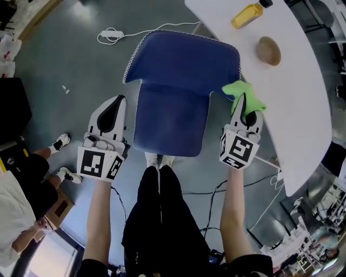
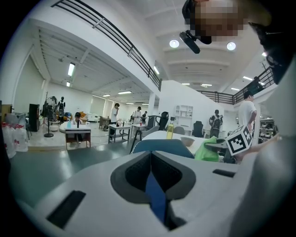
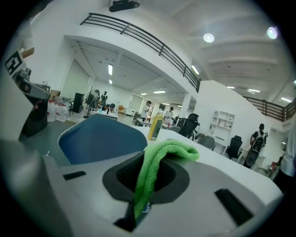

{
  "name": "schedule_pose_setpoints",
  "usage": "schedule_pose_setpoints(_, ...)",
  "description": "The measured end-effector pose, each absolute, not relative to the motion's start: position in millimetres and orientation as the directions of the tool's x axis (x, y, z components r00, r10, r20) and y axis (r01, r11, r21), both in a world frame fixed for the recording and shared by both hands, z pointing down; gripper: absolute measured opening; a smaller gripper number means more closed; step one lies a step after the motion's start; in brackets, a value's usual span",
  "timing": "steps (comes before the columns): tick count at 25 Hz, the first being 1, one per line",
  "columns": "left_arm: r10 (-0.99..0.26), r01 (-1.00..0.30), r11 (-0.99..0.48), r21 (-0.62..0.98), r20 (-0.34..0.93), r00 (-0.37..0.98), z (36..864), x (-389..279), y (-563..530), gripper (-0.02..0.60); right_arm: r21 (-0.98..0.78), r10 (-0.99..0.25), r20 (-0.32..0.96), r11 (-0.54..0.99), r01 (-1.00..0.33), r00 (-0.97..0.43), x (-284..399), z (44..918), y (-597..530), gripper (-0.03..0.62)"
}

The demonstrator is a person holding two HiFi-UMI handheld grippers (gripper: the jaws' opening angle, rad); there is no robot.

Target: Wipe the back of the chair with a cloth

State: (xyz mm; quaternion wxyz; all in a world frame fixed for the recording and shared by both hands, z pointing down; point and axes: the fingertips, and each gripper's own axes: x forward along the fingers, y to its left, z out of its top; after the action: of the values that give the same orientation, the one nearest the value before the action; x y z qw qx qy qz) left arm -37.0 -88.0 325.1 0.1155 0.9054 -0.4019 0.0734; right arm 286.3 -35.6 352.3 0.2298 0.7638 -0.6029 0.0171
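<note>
While pinched in right tongs (image 1: 244, 104), cloth (image 1: 237, 90) at edge of chair (image 1: 178, 81)

No legible words, brands or numbers anywhere, only black-and-white square patterns on the marker cubes (image 1: 98, 163).

A yellow bottle (image 1: 247, 15) stands near the white table's (image 1: 303, 108) far edge; a brown bowl (image 1: 268, 50) sits near it; a power strip (image 1: 111, 34) lies on the floor (image 1: 65, 59).

Chair (image 1: 178, 81) is matt blue fabric with a stitched white edge, the cloth (image 1: 243, 93) is fuzzy green microfibre-looking stuff, desk (image 1: 294, 97) is smooth white, and the floor (image 1: 70, 59) has a slight grey sheen.
</note>
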Motion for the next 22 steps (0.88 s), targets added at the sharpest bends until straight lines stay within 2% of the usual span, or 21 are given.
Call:
schedule_pose_setpoints(5, -0.702, -0.74, -0.654, 0.159, 0.237, 0.672, 332, -37, -87, 0.006, 0.346, -0.857, 0.403, -0.182, -0.92, 0.32, 307, 394, -13, 0.02)
schedule_pose_setpoints(10, -0.699, -0.741, -0.652, 0.161, 0.251, 0.67, 339, -40, -86, 0.006, 0.361, -0.829, 0.48, -0.114, -0.926, 0.289, 304, 449, -34, 0.02)
schedule_pose_setpoints(22, -0.716, -0.768, -0.617, 0.175, 0.279, 0.639, 353, -63, -86, 0.006, 0.356, -0.846, 0.476, -0.066, -0.932, 0.241, 287, 471, -108, 0.02)
